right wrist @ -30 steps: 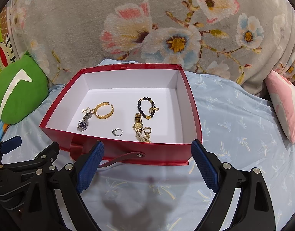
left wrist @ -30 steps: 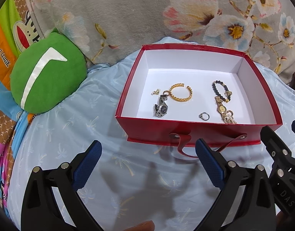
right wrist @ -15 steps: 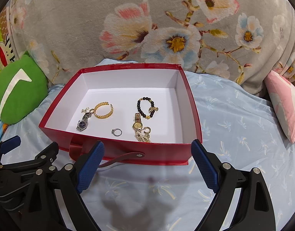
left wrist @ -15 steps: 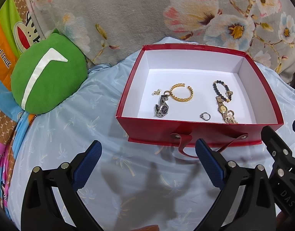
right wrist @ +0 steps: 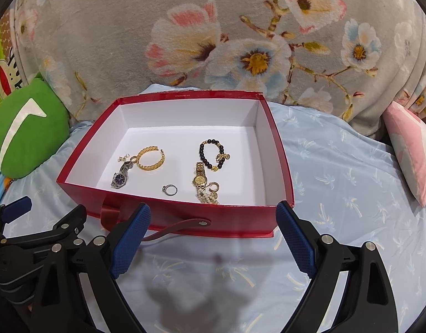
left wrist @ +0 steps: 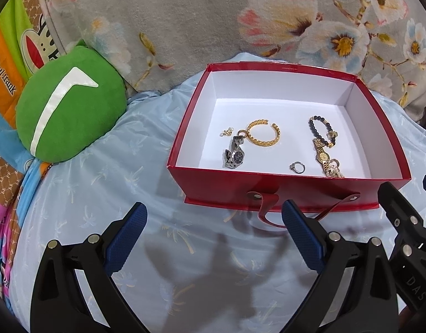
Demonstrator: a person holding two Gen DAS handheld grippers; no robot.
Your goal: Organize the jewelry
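I have both grippers hovering low over the pale blue sheet (left wrist: 107, 183), just short of the red box (left wrist: 285, 187), and neither one touches anything. My left gripper (left wrist: 213, 226) has its blue pads spread wide apart with only bedding between them. My right gripper (right wrist: 213, 227) is spread just as wide and holds nothing; its pads frame the box's near wall at the bottom of the right wrist frame.

The jewelry lies loose on the box's white floor, centre of both frames. On the left side sit a gold cuff bracelet (right wrist: 151, 158), a silver watch (right wrist: 120, 177) with a dark dial touching the cuff's lower left edge, and a tiny pearl earring (right wrist: 123, 157) just above the watch. Near the front wall, in the middle, is a small silver ring (right wrist: 169, 189). On the right side a black bead bracelet (right wrist: 212, 154) lies just above a gold watch (right wrist: 199, 179), whose lower end meets a small heap of pearls and a gold hoop (right wrist: 210, 193).

A red strap handle (right wrist: 174, 226) droops from the box front. A green cushion (left wrist: 65, 108) sits at the left, a flowered grey blanket (right wrist: 213, 41) fills the top, and a pink pillow (right wrist: 410, 149) shows at the right edge.
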